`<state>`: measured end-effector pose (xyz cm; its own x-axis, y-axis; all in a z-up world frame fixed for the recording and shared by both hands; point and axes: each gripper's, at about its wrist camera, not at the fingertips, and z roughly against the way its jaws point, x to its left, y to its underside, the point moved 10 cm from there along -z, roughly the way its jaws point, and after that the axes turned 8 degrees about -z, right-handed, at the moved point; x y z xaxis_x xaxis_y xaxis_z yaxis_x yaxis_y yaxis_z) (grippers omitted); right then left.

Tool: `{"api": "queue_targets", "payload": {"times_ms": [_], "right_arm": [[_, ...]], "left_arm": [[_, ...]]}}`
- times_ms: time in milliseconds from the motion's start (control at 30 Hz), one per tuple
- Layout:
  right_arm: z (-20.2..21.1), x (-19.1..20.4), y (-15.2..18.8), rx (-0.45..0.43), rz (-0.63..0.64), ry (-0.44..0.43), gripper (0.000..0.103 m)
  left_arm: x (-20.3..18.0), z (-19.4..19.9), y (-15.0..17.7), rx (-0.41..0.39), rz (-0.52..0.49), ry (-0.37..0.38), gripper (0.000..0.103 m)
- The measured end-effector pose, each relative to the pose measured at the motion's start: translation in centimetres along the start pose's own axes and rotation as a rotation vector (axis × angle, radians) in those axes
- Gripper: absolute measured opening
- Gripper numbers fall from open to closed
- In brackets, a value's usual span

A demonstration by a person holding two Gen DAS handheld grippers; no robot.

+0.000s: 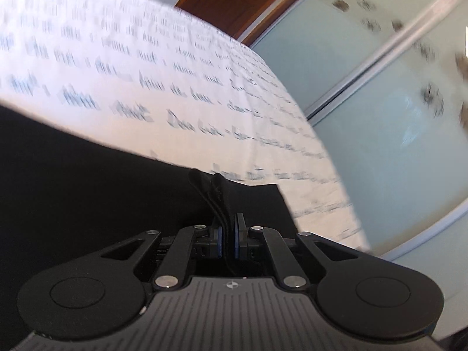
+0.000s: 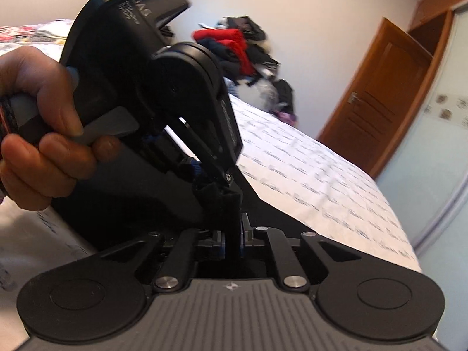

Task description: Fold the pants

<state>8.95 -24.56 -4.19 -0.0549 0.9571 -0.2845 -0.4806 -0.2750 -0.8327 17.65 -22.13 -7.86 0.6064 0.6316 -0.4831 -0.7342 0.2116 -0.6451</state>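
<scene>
Black pants [image 1: 73, 175] lie across a white bed sheet with grey lettering [image 1: 146, 58]. My left gripper [image 1: 229, 228] is shut on a bunched edge of the pants, which sticks up between the blue pads. In the right wrist view my right gripper [image 2: 232, 234] is shut on a strip of the same black fabric [image 2: 222, 201]. Just ahead of it, a hand [image 2: 38, 134] holds the left gripper [image 2: 210, 181], which pinches the pants a short way further along the same edge. The two grippers are close together above the bed.
The bed's far edge runs beside frosted sliding wardrobe doors [image 1: 380, 117]. A wooden door [image 2: 380, 111] stands at the back right. A pile of red and dark clothes [image 2: 239, 49] sits at the far end of the bed.
</scene>
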Motion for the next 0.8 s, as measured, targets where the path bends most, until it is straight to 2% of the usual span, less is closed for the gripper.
{"api": "queue_targets", "payload": {"times_ms": [100,233,433,600,800], "right_arm": [[-0.3,1.9,-1.2,-0.018,0.018,-0.06,0.008],[-1.3,4.4,-2.3,-0.029,0.053,-0.126,0.008],[-2.2,7.9,-3.0,-0.023,0.089,-0.213,0.008],[-2.4,10.1,-3.4,-0.026,0.098,-0.255,0.008],[-3.0,9.6,-3.4,-0.029,0.099,-0.283,0.008]], "left_arm": [[1.5,1.7,-0.2,-0.007,-0.078,-0.075,0.011],[4.3,3.4,-0.4,-0.019,-0.092,-0.141,0.011],[8.1,5.6,-0.3,-0.034,-0.061,-0.184,0.011],[9.8,6.8,-0.6,-0.048,-0.061,-0.223,0.011],[10.9,7.6,-0.5,-0.054,-0.049,-0.245,0.011]]}}
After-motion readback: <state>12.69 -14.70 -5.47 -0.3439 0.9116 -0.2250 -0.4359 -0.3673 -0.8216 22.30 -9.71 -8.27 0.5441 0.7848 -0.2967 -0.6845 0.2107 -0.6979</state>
